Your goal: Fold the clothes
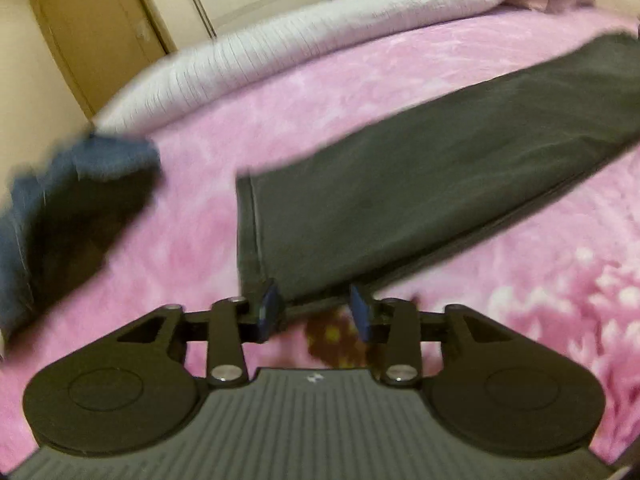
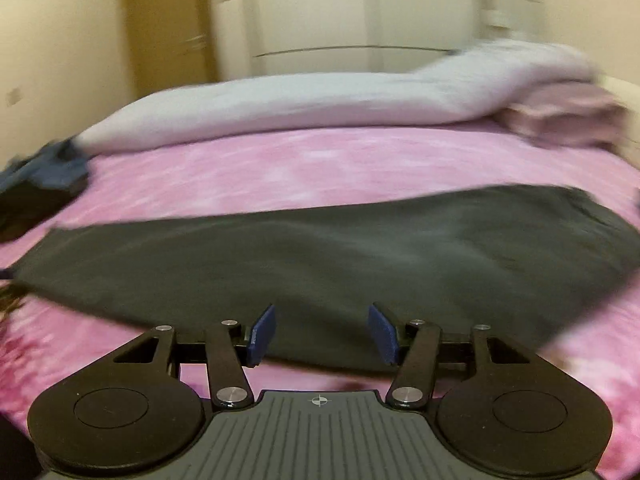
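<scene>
Two grippers, left gripper [image 1: 316, 312] and right gripper [image 2: 322, 334], both spread wide and grasping nothing, hang at one dark grey garment [image 2: 320, 256]; one blue garment [image 1: 72, 208] lies apart.

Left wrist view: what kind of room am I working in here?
Most likely a bedroom: a bed with a pink blanket, a rolled white duvet along its far edge, and a wooden door beyond. Dark pants lie on the blanket.

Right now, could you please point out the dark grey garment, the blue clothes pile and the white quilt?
dark grey garment [image 1: 420, 184], left wrist view, mid-panel.
blue clothes pile [image 1: 80, 200], left wrist view, centre.
white quilt [image 2: 280, 104], right wrist view, middle.
</scene>
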A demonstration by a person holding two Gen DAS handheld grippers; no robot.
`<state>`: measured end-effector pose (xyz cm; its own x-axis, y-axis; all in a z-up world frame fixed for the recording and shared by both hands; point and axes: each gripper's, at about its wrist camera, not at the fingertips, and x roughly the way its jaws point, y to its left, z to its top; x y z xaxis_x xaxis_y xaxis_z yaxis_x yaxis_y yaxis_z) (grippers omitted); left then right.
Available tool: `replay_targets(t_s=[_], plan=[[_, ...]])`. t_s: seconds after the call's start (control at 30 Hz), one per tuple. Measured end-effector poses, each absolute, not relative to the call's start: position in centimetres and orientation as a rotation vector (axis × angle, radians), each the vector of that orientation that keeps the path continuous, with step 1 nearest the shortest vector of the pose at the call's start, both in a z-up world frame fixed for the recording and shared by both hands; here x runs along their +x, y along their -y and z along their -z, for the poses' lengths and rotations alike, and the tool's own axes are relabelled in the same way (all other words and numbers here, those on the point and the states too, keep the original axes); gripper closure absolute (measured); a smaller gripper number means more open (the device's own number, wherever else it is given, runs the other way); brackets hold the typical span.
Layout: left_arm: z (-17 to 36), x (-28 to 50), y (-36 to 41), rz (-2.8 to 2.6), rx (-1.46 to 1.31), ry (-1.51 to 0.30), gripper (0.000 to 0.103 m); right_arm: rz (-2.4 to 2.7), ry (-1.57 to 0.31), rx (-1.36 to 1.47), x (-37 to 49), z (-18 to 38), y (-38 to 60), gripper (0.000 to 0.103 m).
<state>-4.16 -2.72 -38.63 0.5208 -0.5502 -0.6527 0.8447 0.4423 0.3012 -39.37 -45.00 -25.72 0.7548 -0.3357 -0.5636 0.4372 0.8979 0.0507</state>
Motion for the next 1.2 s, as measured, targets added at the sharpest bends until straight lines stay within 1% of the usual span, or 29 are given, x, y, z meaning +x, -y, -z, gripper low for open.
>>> replay_targets(t_s=[0.07, 0.27, 0.3, 0.37, 0.47, 0.67, 0.73, 0.8, 0.87, 0.9, 0.93, 1.03, 1.1, 1.2], plan=[[38.3, -3.9, 1.6, 0.921, 0.651, -0.511, 0.068, 0.317, -0.591, 0.101, -36.0, 26.1, 41.7, 0.047], [37.2, -4.3, -2.5, 0.871, 0.663, -0.459, 0.067, -0.002, -0.617, -0.161, -26.3, 27.3, 31.4, 0.046], [36.9, -4.3, -3.1, 0.861, 0.662, -0.451, 0.067, -0.044, -0.609, -0.238, -25.2, 27.6, 29.1, 0.046], [36.3, -4.3, -4.6, 0.832, 0.66, -0.428, 0.063, -0.109, -0.58, -0.4, -23.0, 28.5, 24.9, 0.046], [35.3, -3.7, -6.5, 0.781, 0.649, -0.396, 0.061, -0.176, -0.545, -0.594, -19.3, 30.5, 20.4, 0.045], [34.6, -1.8, -9.5, 0.709, 0.577, -0.394, 0.057, -0.204, -0.536, -0.842, -13.5, 34.8, 14.5, 0.045], [34.7, -1.4, -10.3, 0.698, 0.543, -0.405, 0.054, -0.185, -0.505, -0.884, -12.3, 35.4, 13.9, 0.045], [34.9, -1.1, -10.5, 0.696, 0.526, -0.416, 0.051, -0.168, -0.514, -0.898, -10.7, 35.7, 13.7, 0.046], [35.3, -1.1, -10.5, 0.696, 0.531, -0.426, 0.051, -0.155, -0.526, -0.902, -9.2, 35.9, 13.5, 0.063], [35.5, -1.2, -10.4, 0.698, 0.536, -0.431, 0.051, -0.155, -0.53, -0.894, -8.8, 35.9, 13.6, 0.088], [35.6, -1.5, -10.2, 0.705, 0.544, -0.432, 0.051, -0.165, -0.531, -0.869, -8.7, 35.7, 13.8, 0.094], [35.7, -2.5, -9.2, 0.733, 0.567, -0.416, 0.051, -0.18, -0.474, -0.706, -9.8, 32.7, 16.3, 0.097], [35.7, -3.4, -8.2, 0.764, 0.585, -0.408, 0.051, -0.163, -0.396, -0.509, -11.1, 28.5, 19.7, 0.098], [35.6, -4.9, -6.0, 0.819, 0.626, -0.385, 0.051, -0.044, -0.237, -0.15, -15.1, 21.8, 28.4, 0.098]])
